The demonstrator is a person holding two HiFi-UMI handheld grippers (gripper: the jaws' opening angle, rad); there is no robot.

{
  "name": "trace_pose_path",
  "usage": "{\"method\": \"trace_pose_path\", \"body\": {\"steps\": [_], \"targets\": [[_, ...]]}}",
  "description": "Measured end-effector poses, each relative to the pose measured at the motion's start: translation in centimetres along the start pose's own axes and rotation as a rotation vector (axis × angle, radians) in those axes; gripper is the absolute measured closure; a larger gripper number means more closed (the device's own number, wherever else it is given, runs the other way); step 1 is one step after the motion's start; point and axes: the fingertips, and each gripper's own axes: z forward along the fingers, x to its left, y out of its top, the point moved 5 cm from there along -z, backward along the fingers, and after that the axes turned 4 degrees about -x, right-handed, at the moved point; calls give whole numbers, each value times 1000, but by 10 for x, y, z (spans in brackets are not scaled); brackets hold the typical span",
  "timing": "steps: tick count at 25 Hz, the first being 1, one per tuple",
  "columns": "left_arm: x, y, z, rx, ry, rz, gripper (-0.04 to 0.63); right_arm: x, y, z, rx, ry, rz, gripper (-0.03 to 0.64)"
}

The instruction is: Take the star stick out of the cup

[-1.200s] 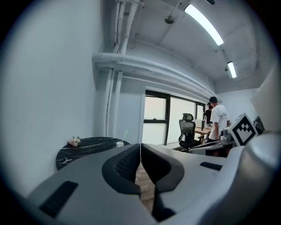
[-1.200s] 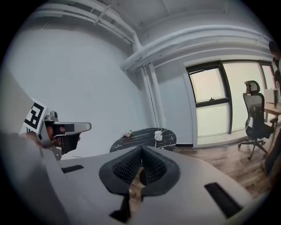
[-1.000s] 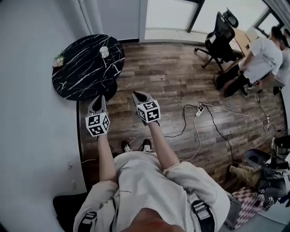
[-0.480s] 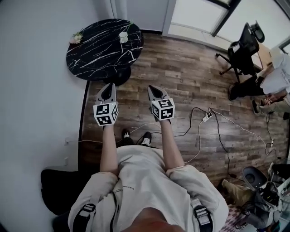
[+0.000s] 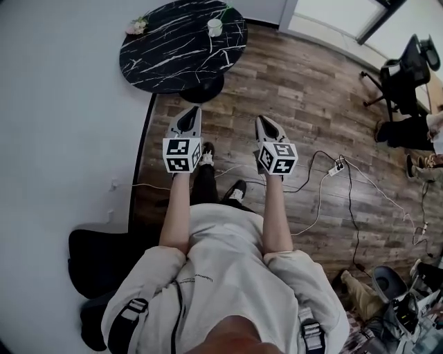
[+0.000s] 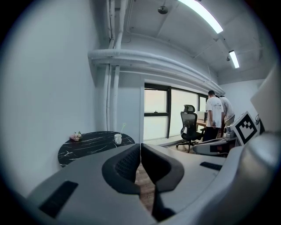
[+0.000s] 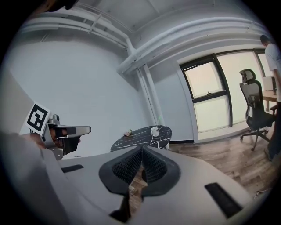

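A white cup (image 5: 215, 27) stands on a round black marble table (image 5: 173, 48), and a thin pale stick (image 5: 225, 12) leans out of it; its star end is too small to make out. My left gripper (image 5: 190, 113) and right gripper (image 5: 264, 122) are held side by side over the wooden floor, short of the table and pointing toward it. Both are shut with nothing between the jaws. In the left gripper view (image 6: 140, 146) the cup (image 6: 117, 139) sits far ahead on the table. It is likewise distant in the right gripper view (image 7: 141, 151), where the cup (image 7: 154, 131) stands near the table's right side.
A small bunch of flowers (image 5: 136, 26) lies at the table's left edge. A white wall runs along the left. Cables and a power strip (image 5: 337, 166) trail over the floor to the right. An office chair (image 5: 405, 69) and people (image 5: 415, 131) are at far right.
The person has stepped toward the table, which now sits nearer and more centred at the top. Both grippers have travelled forward with them, still shut and side by side.
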Motion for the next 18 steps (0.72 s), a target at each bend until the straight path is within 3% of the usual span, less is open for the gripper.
{"method": "trace_pose_path", "body": {"steps": [7, 18], "targets": [[40, 12, 61, -23, -57, -43, 572, -13, 8, 47, 26, -87, -38, 581], [114, 50, 174, -39, -124, -66, 572, -26, 73, 168, -2, -141, -50, 581]]}}
